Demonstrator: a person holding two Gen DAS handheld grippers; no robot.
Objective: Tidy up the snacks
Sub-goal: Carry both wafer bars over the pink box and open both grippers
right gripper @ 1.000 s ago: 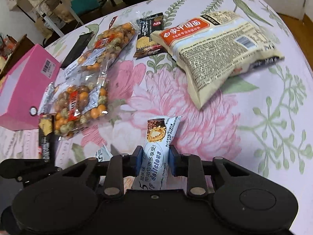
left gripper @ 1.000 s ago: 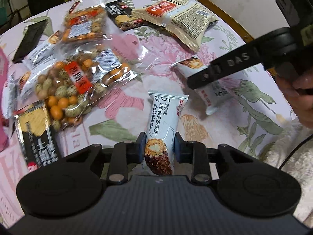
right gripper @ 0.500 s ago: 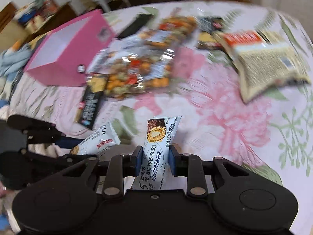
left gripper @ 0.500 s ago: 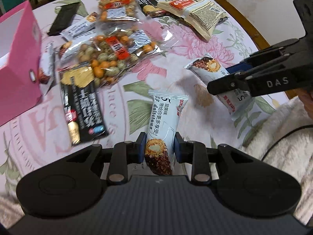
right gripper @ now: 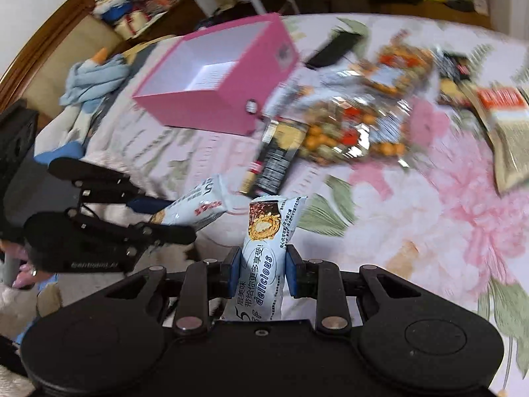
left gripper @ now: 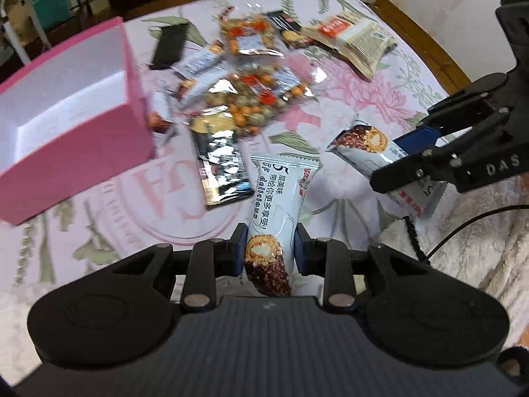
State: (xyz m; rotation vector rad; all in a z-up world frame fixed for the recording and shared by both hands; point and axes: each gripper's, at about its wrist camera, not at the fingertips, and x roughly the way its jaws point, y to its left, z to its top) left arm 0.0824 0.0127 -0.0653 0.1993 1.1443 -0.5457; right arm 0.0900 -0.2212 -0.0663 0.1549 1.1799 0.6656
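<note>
My left gripper is shut on a light-blue wafer bar, held above the near part of the floral table. My right gripper is shut on a second light-blue wafer bar. Each gripper shows in the other's view: the right one with its bar at the right, the left one with its bar at the left. An open pink box with a white inside stands at the left, also in the right wrist view.
Bags of mixed nuts, a black snack packet, a beige noodle bag and other small packets lie on the floral tablecloth. A black flat object lies behind the box. Furniture and clutter stand beyond the table.
Both grippers, each still holding its bar, have swung left and pulled back toward the near edge. The pink box has come into fuller view in both cameras.
</note>
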